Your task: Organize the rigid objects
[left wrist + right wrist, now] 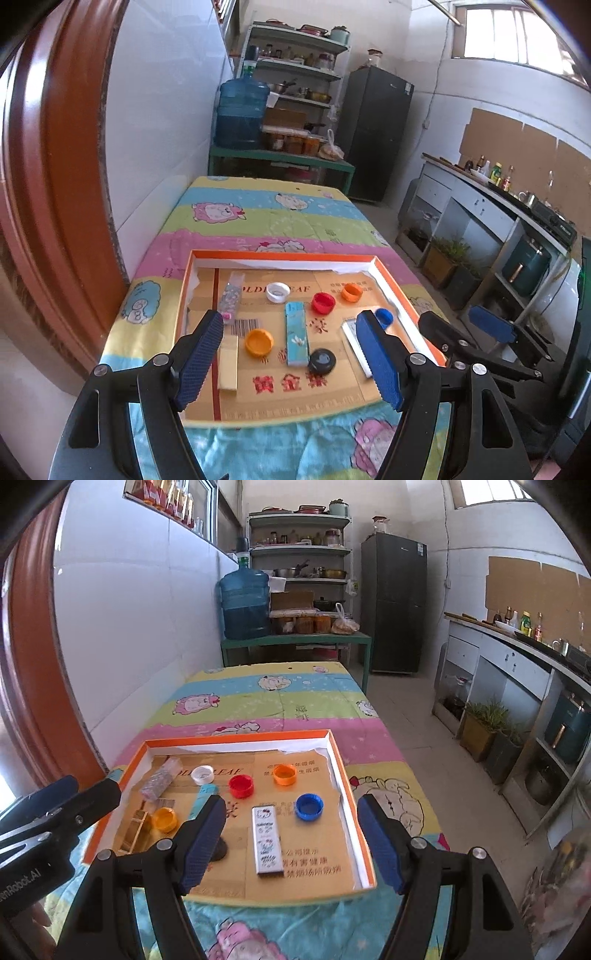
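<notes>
While both grippers hang above the near edge of the shallow orange-rimmed box lid, their fingers are spread wide with nothing between the pads: the left gripper points down over the lid's left half and the right gripper over its middle and right. The lid lies on a cartoon-print cloth covering the table, and its cardboard floor carries everything to be sorted. Along the far side stand a white bottle cap, a red bottle cap and an orange bottle cap, each open side up and apart from its neighbours. A blue bottle cap sits nearer, towards the right wall. Just left of it a white patterned flat box lies lengthwise. In the left wrist view a light blue flowered flat box lies in the middle, with a black cap touching its near right corner and a yellow-orange bottle cap just to its left. A gold flat box lies nearer the left wall, and a clear glittery packet rests in the far left corner area.
</notes>
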The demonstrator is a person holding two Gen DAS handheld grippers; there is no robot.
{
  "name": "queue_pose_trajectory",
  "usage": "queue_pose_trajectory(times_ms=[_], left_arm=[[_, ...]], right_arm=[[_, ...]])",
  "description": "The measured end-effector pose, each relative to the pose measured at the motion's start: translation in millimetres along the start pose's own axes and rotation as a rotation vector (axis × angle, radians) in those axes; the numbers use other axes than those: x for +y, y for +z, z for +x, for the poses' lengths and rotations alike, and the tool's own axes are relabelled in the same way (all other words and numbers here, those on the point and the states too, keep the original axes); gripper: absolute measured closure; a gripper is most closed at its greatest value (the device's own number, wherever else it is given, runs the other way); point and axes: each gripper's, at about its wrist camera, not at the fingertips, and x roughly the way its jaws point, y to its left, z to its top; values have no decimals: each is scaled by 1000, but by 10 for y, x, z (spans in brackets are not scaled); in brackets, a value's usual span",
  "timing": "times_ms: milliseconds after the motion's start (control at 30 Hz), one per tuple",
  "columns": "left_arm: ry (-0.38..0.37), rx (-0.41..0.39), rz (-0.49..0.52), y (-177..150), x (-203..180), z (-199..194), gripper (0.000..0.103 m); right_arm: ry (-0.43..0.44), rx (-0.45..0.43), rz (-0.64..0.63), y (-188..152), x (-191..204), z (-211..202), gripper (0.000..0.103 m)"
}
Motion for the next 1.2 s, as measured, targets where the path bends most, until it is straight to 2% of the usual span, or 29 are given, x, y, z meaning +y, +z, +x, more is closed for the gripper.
queue_pose_trajectory(times_ms=[167,367,567,767,1067,1200], left_arm=[[48,9,29,-132,-114,-193,27],[58,3,-33,-285,-116,-465,27],[121,-34,-39,-397,-159,-749,27],[132,-51,-37,-464,-202,-973,27],[186,-79,15,-638,-361,-1341,27],[172,-87,20,-726,-385,-1481,27]], right_arm=[[3,9,6,-108,15,-168,30],[-25,-9,18,-246,-3,-397,30],[-12,-13,28,-350,-21,-601,30],[-7,-28,25,-443,8,-825,30],[-40,-87,18,-549,50,-1246,30],[-61,-116,7,-595,91,-1433,30]])
